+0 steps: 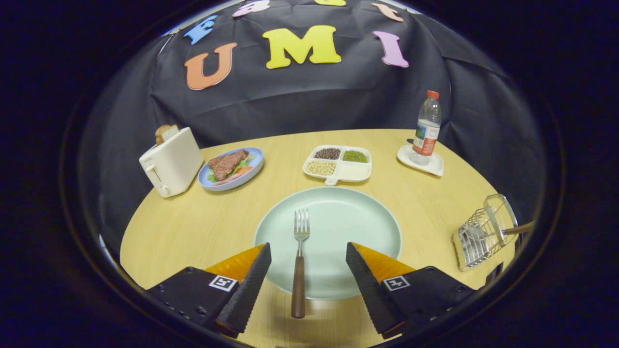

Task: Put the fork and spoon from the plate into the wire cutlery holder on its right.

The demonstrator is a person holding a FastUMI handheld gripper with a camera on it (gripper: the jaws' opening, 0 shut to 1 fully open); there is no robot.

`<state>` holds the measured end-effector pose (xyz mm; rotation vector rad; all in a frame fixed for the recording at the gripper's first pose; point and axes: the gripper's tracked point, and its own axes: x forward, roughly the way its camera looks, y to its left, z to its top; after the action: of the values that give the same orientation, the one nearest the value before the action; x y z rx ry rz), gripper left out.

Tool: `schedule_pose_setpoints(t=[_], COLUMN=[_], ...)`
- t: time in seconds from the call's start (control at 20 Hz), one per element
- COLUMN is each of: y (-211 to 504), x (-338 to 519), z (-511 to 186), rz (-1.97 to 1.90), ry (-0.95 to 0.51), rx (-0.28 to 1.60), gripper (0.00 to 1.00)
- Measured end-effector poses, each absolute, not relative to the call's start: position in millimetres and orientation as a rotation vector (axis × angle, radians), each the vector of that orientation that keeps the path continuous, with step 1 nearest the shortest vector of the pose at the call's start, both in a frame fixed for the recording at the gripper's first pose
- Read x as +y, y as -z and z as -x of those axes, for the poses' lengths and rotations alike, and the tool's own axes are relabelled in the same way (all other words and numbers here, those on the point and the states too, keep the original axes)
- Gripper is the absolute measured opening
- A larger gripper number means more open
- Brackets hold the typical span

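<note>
One fork (299, 263) lies on the plate (358, 227), handle over its near rim, between the spread, empty fingers of the gripper (308, 263). Holder (483, 232) sits at the tabletop's right edge; a tray (338, 164) and bottle (426, 128) stand beyond.

A round table (203, 227) of pale yellow wood spreads out ahead of the jaws, and the light falls evenly across its top. Beyond the jaws, past the table's far edge, a wall (309, 96) of black cloth hangs in soft folds and curves around both sides. Off to the left and right of the jaws the cloth drops away below the table's rim into deep shadow, where nothing more can be made out.
</note>
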<state>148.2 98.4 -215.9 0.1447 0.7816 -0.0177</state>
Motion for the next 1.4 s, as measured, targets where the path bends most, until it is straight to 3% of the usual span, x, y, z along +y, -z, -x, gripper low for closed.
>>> schedule_pose_setpoints(t=[0.2, 0.65, 0.75, 0.85, 0.9, 1.0, 1.05, 1.4], y=[238.8, 256.5, 256.9, 263.9, 260.0, 255.0, 256.1, 222.1], x=[104.3, 117.1, 114.8, 113.7, 113.4, 111.6, 110.8, 98.3], z=[-152.0, -161.5, -164.8, -165.8, -165.3, -162.6, -162.2, -150.5], rz=[-0.172, -0.162, -0.160, -0.165, -0.173, -0.178, -0.176, -0.200], ry=[0.014, -0.024, -0.022, -0.032, -0.037, -0.037, -0.040, -0.052], rx=[0.878, 0.961, 0.959, 0.961, 0.961, 0.963, 0.964, 0.916], gripper=[0.90, 0.58, 0.42, 0.16, 0.09, 0.08, 0.04, 0.03])
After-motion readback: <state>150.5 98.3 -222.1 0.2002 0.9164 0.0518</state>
